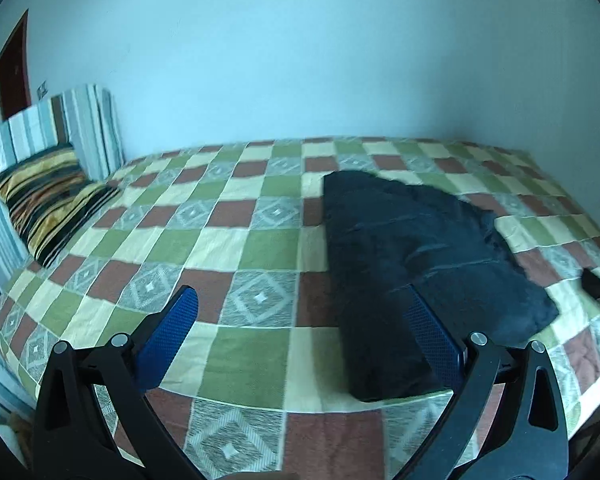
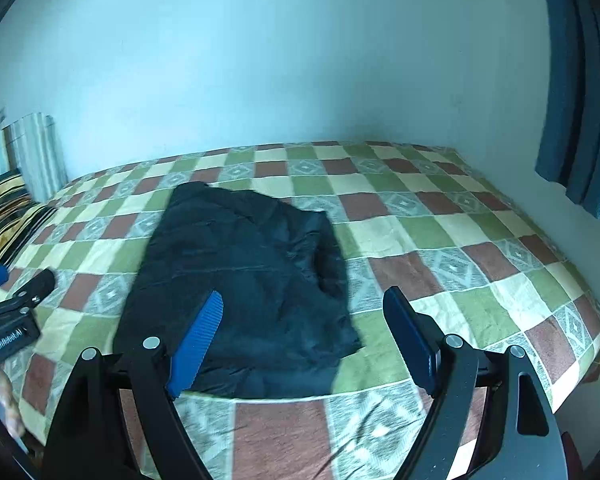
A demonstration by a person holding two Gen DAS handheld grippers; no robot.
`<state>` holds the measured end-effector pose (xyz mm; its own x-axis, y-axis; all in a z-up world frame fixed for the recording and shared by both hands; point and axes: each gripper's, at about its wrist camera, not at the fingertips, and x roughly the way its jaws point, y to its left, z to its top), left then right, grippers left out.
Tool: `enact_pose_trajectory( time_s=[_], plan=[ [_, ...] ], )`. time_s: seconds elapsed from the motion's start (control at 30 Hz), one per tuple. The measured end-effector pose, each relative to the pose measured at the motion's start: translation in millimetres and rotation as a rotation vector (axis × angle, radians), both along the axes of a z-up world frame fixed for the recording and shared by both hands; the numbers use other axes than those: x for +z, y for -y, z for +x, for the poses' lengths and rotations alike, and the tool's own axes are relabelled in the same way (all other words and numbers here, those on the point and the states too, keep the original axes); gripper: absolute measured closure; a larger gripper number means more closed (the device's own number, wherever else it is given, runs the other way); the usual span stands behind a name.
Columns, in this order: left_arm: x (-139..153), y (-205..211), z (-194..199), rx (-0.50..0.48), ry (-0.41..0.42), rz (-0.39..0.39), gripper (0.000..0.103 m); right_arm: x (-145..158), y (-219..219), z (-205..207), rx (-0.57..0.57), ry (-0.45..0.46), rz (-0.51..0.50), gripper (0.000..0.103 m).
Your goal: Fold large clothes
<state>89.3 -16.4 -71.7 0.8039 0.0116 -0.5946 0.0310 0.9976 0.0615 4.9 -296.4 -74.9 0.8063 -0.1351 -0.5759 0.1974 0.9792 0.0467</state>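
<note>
While both claws hover above the near edge of the bed (image 2: 480, 240), a dark garment (image 2: 244, 280) lies folded on the checked cover. The left claw (image 1: 300, 320) stands spread wide with nothing between its blue fingers (image 1: 168, 336); the garment sits at its 2 o'clock. The right claw (image 2: 304, 320) gapes wide too, gripping nothing, the garment at its 11 o'clock. A striped pillow (image 1: 48, 196) rests at the left claw's 10 o'clock.
</note>
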Motion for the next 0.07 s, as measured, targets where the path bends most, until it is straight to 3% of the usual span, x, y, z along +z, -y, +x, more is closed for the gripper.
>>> enact_pose_trajectory(
  time_s=[0.07],
  plan=[
    [-22.1, -25.3, 27.4, 0.065, -0.050, 0.000, 0.002, -8.7, 23.0, 11.0, -0.046, -0.018, 0.009, 0.019]
  ],
)
